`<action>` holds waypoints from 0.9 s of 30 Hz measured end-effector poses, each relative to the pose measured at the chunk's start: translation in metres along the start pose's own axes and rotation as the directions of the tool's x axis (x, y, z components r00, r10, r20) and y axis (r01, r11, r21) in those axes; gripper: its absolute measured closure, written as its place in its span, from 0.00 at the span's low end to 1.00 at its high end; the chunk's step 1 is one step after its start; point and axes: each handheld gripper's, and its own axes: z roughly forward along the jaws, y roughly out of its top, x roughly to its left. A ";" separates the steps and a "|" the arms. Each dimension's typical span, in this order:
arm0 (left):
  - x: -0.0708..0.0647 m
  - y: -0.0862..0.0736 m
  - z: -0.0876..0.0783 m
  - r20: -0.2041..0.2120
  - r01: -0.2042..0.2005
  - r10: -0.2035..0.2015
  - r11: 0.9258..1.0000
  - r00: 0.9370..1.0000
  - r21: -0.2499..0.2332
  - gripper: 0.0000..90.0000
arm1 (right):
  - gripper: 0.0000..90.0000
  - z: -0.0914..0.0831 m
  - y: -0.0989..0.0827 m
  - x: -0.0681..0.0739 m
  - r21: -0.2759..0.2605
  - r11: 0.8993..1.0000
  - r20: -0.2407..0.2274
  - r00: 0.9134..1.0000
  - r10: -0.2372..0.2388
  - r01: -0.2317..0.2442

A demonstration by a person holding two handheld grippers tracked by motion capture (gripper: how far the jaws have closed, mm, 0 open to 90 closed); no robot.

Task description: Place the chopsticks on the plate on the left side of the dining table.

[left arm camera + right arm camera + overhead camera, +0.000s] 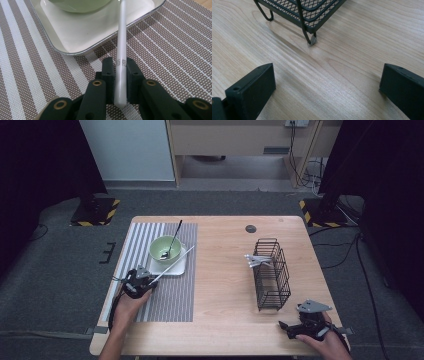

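My left gripper (121, 67) is shut on the near end of a thin white stick (122, 37). The stick (172, 264) slants up and to the right over the rim of a white square plate (176, 268). A pale green bowl (161, 246) stands on that plate, with a black spoon (174, 237) leaning in it. In the left gripper view the plate (82, 37) and the bowl (80, 6) lie just beyond the jaws. My right gripper (286, 326) rests near the table's front right corner, open, with bare wood between its jaws (327, 82).
A striped grey placemat (172, 295) lies under the plate and the left gripper. A black wire rack (271, 275) stands at the right with white utensils (257, 260) poking out, and its foot (312, 41) is just ahead of the right gripper. A round grommet (250, 228) sits at the back.
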 end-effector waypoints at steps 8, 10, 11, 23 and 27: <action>0.000 0.000 0.000 -0.006 0.000 0.000 1.000 1.000 -0.001 0.87 | 0.00 0.000 0.000 0.000 0.000 1.000 -0.001 1.000 -0.001 0.001; 0.000 0.000 0.000 -0.009 -0.003 0.003 1.000 1.000 -0.001 0.88 | 0.00 0.000 0.000 0.000 0.000 1.000 -0.001 1.000 -0.001 0.001; 0.000 0.000 0.000 -0.011 -0.004 0.004 1.000 1.000 -0.002 0.88 | 0.00 0.000 0.000 0.000 0.000 1.000 -0.001 1.000 -0.001 0.001; 0.002 -0.001 -0.002 -0.040 0.017 -0.017 1.000 0.999 -0.020 0.82 | 0.00 0.000 0.000 0.000 0.000 1.000 -0.001 1.000 -0.001 0.001; 0.003 -0.002 -0.004 -0.047 0.023 -0.025 0.999 0.999 -0.028 0.77 | 0.00 0.000 0.000 0.000 0.000 1.000 -0.001 1.000 -0.001 0.001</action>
